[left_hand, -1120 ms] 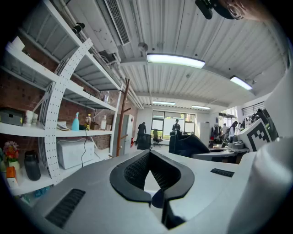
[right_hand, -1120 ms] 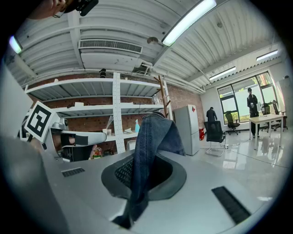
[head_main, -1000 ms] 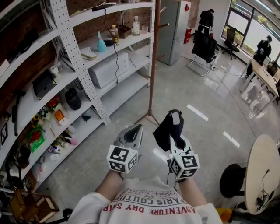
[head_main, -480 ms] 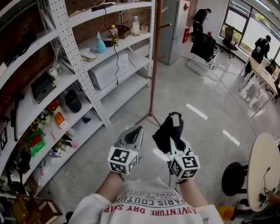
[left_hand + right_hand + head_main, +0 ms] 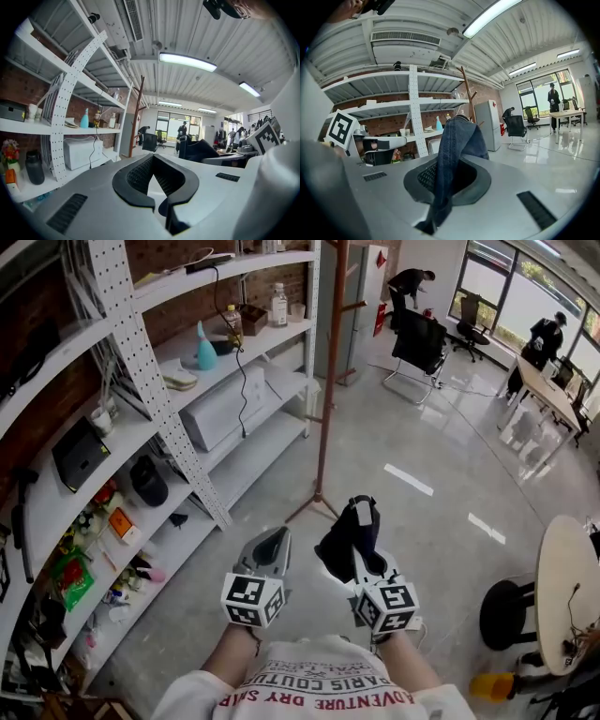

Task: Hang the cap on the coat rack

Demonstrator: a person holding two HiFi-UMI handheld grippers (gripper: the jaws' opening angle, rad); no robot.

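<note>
A dark denim cap hangs from my right gripper, which is shut on its fabric; in the right gripper view the cap drapes up and over the jaws. My left gripper is held beside it, shut with nothing in it, and its pads meet at the tip. The coat rack is a tall copper-brown pole with short pegs, standing on the floor ahead of both grippers. It also shows as the coat rack in the left gripper view and as the coat rack behind the cap.
White shelving runs along the left wall, loaded with bottles, a white box and small items. A black office chair and people stand at the back. A round table and a black stool are at the right.
Both grippers have stayed side by side with the cap still held. The view has shifted so the rack's pole and shelves sit slightly nearer.
</note>
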